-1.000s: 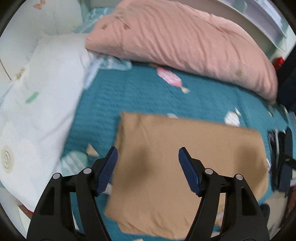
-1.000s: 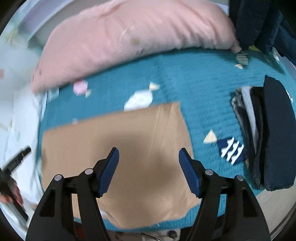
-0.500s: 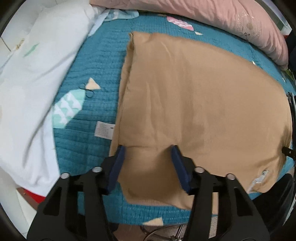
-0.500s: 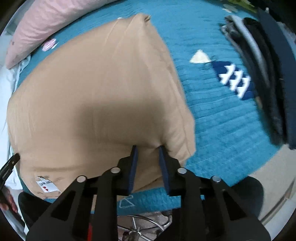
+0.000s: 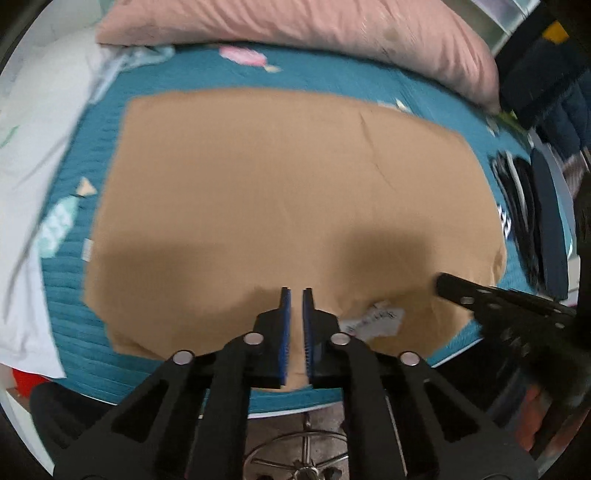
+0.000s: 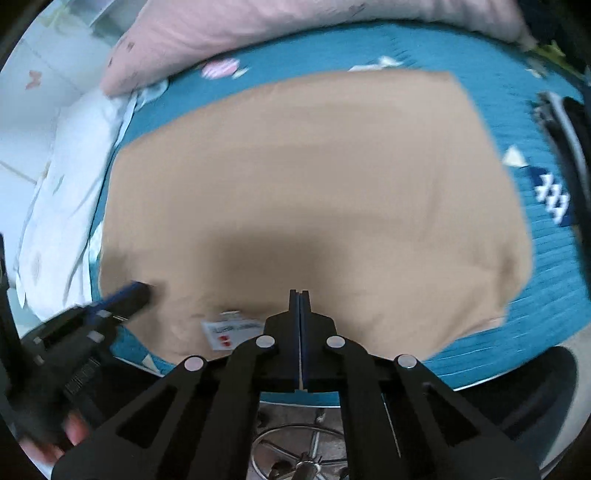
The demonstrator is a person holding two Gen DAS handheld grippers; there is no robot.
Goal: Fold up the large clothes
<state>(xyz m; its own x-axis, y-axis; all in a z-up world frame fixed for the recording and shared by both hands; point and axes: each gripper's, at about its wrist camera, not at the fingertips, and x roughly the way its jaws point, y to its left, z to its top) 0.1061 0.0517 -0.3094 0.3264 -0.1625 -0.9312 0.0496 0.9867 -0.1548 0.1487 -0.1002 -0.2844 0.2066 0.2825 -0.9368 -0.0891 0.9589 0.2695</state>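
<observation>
A tan garment (image 5: pixel 291 192), folded into a broad, nearly flat rectangle, lies spread across the teal quilted bedspread (image 5: pixel 332 79) before me. Its far edge runs toward twelve o'clock. A white care label (image 6: pixel 231 332) shows on the near hem, at about six o'clock.

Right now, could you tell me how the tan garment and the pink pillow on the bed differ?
The tan garment lies flat and thin on the teal bedspread; the pink pillow is thick and puffy. The garment sits at the near edge, pinched by both grippers; the pillow lies along the far side, untouched. The garment shows a white label; the pillow shows none. Both are plain, soft fabric.
</observation>
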